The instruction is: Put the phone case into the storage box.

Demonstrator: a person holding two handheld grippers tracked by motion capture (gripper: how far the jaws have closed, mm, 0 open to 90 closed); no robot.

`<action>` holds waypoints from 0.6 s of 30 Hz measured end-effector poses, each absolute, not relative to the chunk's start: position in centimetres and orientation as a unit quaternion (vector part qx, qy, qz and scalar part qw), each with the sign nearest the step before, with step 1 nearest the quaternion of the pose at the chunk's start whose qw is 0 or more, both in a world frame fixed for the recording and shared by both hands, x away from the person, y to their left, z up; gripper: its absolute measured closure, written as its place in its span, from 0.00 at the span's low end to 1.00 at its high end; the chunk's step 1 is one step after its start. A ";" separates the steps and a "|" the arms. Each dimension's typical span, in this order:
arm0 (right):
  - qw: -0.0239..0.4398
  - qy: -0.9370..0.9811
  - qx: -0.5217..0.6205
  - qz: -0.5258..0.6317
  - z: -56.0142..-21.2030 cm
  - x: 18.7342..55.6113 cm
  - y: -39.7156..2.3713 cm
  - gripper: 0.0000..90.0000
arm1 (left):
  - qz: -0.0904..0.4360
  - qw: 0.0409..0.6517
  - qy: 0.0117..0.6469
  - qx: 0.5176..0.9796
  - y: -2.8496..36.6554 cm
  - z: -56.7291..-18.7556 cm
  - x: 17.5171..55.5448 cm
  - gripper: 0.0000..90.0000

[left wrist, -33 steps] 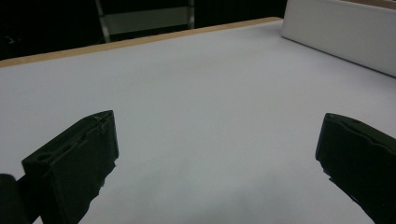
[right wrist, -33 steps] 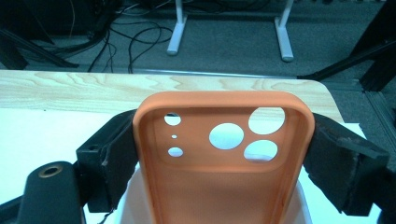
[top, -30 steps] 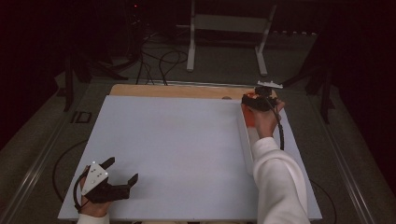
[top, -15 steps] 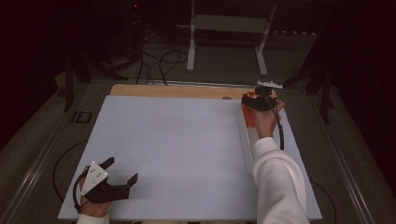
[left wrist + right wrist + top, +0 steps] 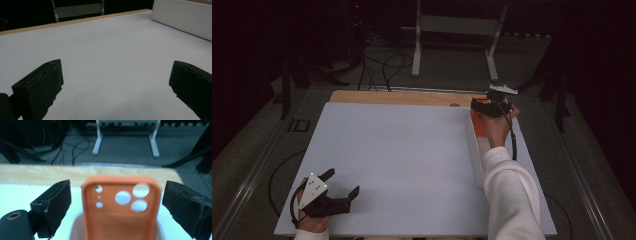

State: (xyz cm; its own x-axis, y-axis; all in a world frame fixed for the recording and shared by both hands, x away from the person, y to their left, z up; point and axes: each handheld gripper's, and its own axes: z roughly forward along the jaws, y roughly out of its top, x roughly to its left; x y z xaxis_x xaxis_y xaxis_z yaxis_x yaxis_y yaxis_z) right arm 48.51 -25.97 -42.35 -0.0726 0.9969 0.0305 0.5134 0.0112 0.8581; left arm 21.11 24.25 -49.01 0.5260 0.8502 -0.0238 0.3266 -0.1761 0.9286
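An orange phone case [image 5: 120,205] with round camera holes stands upright between my right gripper's [image 5: 117,202] jaws, its lower end in a white holder. The jaws have just been opening, and a gap shows on each side of the case, so the pads are not pressing on it. In the high view the right gripper [image 5: 486,107] is at the far right of the white board, over the orange case [image 5: 479,126]. My left gripper [image 5: 343,181] rests at the near left corner, open with nothing between its jaws [image 5: 117,82].
A white board [image 5: 402,160] covers the table, with a wooden strip [image 5: 397,97] along its far edge. A long white block [image 5: 474,155] runs down the right side, and shows as a white block [image 5: 182,17] in the left gripper view. Cables and a white stand [image 5: 457,30] lie on the dark floor beyond.
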 end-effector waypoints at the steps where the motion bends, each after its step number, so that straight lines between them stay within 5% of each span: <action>1: 0.327 0.629 0.596 0.377 -42.0 48.3 -26.0 0.10 | 0.264 0.495 0.409 0.720 24.3 -49.0 21.1 0.00; 18: 0.241 0.695 0.507 0.449 -40.4 39.7 -20.4 0.10 | 0.264 0.490 0.412 0.722 24.1 -48.9 21.2 0.00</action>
State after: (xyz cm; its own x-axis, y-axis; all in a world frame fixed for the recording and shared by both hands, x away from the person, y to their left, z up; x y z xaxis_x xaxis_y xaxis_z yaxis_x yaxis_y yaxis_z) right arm 39.66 -20.39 -40.37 -0.3694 0.9214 0.1204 0.4890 0.0825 0.8684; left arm 21.16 24.05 -48.95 0.5212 0.8532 -0.0217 0.3353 -0.1813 0.9245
